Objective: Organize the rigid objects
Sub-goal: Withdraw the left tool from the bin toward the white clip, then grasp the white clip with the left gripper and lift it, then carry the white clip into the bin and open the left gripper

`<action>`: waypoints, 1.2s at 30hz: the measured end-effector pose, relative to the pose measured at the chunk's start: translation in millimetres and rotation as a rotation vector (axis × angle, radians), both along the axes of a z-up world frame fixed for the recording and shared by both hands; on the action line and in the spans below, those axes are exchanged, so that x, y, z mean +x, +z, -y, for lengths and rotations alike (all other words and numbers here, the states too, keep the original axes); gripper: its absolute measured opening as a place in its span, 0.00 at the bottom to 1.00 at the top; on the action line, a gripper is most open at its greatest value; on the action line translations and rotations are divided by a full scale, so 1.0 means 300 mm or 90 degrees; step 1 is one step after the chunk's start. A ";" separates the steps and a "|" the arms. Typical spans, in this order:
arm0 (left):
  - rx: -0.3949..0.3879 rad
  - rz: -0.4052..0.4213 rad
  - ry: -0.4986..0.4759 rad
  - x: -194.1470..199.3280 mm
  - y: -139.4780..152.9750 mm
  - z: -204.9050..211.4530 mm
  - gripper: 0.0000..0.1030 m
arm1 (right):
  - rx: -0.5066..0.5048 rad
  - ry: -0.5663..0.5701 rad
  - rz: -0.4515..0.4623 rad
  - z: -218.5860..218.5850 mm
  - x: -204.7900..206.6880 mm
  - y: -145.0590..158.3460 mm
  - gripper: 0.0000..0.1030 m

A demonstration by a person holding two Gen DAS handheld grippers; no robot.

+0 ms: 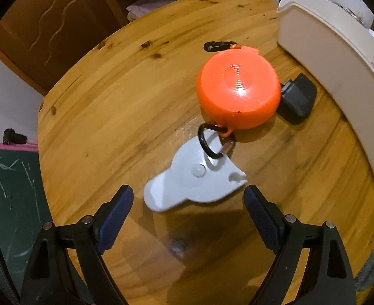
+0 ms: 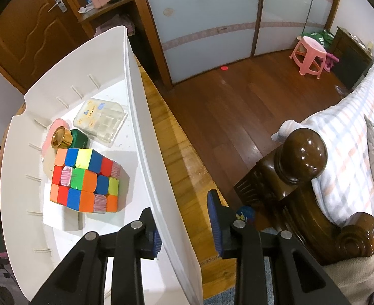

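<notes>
The left hand-held gripper [image 1: 189, 198] points steeply down at the round wooden tabletop [image 1: 105, 106] with its fingers spread wide and nothing between the pads. Just ahead of its fingertips, partly between them, lies a flat grey plastic piece [image 1: 189, 180]. A black ring [image 1: 210, 142] rests on the far end of that piece and is tied to an orange round case [image 1: 237, 91] lying further ahead. A black charger [image 1: 297, 99] sits against the case's right side, and a black clip [image 1: 217, 45] lies beyond the case. The white bin [image 1: 339, 76] stands to the front right of this gripper.

The right hand-held gripper [image 2: 187, 226] straddles the near wall of the white bin [image 2: 146, 132], one pad inside and one outside; the outer pad stands clear of the wall, so the grip is loose. Inside the bin, ahead and to the left of it, sit a colourful puzzle cube [image 2: 85, 180], a clear plastic box [image 2: 100, 119], and a green bottle with a gold cap [image 2: 70, 137].
</notes>
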State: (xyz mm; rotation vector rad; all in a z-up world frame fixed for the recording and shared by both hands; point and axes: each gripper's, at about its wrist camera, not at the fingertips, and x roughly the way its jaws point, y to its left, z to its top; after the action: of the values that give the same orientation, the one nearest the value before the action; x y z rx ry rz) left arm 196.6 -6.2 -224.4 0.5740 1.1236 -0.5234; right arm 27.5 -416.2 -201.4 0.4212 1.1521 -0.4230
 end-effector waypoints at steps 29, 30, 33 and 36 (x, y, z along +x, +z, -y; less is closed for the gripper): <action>-0.120 -0.008 0.014 0.059 -0.007 -0.005 0.62 | 0.007 -0.007 -0.008 0.006 0.003 -0.001 0.31; -0.124 -0.008 0.022 0.054 -0.005 -0.009 0.60 | 0.006 -0.006 -0.008 0.006 0.003 -0.001 0.31; -0.139 -0.019 0.058 0.034 -0.005 -0.025 0.60 | 0.008 -0.007 -0.007 0.006 0.003 -0.001 0.31; -0.161 -0.036 0.099 -0.012 -0.001 -0.050 0.60 | 0.009 -0.007 -0.007 0.006 0.003 -0.002 0.31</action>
State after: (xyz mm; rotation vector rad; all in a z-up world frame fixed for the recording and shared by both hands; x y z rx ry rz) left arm 192.9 8.7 -224.6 0.2521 1.1250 -0.5390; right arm 28.3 -418.0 -201.9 0.4387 1.1645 -0.4280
